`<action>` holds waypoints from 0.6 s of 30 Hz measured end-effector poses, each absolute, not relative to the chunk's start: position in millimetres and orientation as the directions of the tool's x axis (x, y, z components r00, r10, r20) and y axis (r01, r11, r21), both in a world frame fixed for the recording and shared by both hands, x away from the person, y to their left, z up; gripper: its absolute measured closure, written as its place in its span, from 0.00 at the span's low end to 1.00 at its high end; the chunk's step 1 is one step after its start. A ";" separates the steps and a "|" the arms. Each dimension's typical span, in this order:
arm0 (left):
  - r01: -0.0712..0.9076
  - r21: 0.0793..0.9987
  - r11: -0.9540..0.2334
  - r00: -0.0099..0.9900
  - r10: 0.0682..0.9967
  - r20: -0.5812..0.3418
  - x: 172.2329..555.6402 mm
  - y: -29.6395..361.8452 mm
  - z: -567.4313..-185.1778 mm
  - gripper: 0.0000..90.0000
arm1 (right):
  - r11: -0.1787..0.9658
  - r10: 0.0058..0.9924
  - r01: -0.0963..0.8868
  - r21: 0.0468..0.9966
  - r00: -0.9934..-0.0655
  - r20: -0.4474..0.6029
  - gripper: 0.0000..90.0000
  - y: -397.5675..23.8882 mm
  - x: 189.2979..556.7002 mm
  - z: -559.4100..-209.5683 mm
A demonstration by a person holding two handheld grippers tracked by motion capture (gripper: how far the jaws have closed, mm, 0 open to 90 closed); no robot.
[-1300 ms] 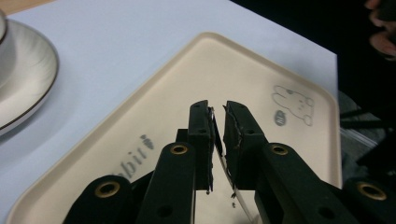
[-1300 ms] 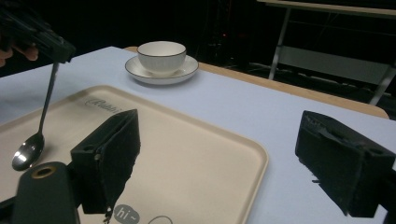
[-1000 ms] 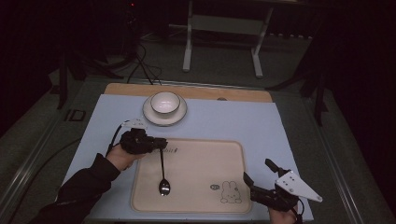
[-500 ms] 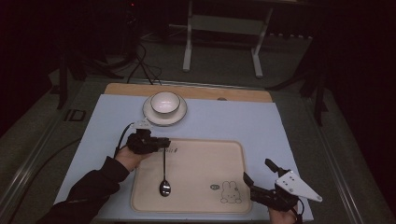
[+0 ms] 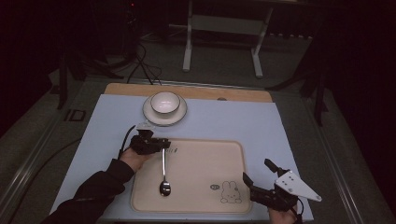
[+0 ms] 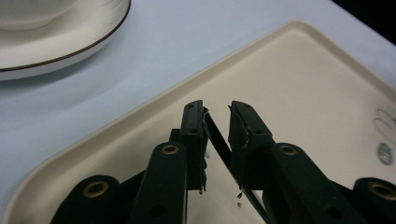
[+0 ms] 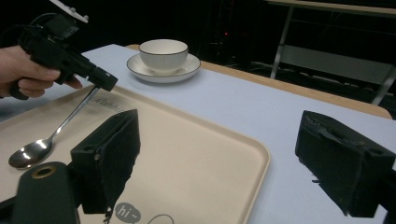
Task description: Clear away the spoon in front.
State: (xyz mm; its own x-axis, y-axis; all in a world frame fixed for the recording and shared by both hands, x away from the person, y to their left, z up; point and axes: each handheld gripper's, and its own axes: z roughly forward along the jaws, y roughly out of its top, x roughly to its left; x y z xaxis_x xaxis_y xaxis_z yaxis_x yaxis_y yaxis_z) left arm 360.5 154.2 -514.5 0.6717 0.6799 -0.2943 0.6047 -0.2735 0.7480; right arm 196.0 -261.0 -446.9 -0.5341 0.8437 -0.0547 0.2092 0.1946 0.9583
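A metal spoon [image 5: 163, 170] lies lengthwise on the left part of the cream tray [image 5: 205, 158], its bowl [image 7: 28, 154] toward the near edge. My left gripper [image 5: 166, 145] is at the tray's far left corner, shut on the end of the spoon's handle. In the left gripper view the thin handle [image 6: 219, 140] crosses slantwise between the jaws [image 6: 217, 121] and touches both pads; the jaws have just been opening a little. My right gripper [image 5: 257, 170] hovers at the tray's near right corner, its jaws [image 7: 224, 158] wide open with nothing between them.
A white bowl [image 5: 164, 102] on a saucer [image 5: 180, 114] stands behind the tray on the pale blue mat [image 5: 233, 121]. A bunny drawing [image 5: 229, 192] marks the tray's near right part. A wooden strip [image 5: 243, 93] edges the table's far side, with a metal stand beyond.
My left gripper has sunk toward the tray and shifted slightly right, bringing the spoon's handle down and straighter. The right gripper has not moved.
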 end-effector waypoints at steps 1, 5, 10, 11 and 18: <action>0.603 0.746 -0.281 0.672 0.684 -0.286 360.5 152.6 -515.6 0.85 | 0.194 0.844 0.209 0.958 -0.534 -0.054 0.15 -261.0 196.1 -446.9; 0.610 0.739 -0.287 0.666 0.691 -0.282 361.7 148.3 -518.8 0.84 | 0.192 0.842 0.212 0.958 -0.537 -0.050 0.15 -261.1 196.6 -447.2; 0.626 0.719 -0.302 0.650 0.712 -0.267 362.3 141.2 -526.0 0.83 | 0.193 0.841 0.209 0.959 -0.538 -0.052 0.15 -261.0 196.0 -446.9; 0.632 0.714 -0.302 0.643 0.719 -0.265 362.4 140.0 -527.5 0.82 | 0.192 0.841 0.209 0.959 -0.538 -0.051 0.15 -261.2 196.2 -447.0; 0.662 0.689 -0.296 0.598 0.763 -0.247 362.5 133.2 -534.8 0.79 | 0.191 0.840 0.210 0.959 -0.541 -0.049 0.15 -261.0 196.1 -447.0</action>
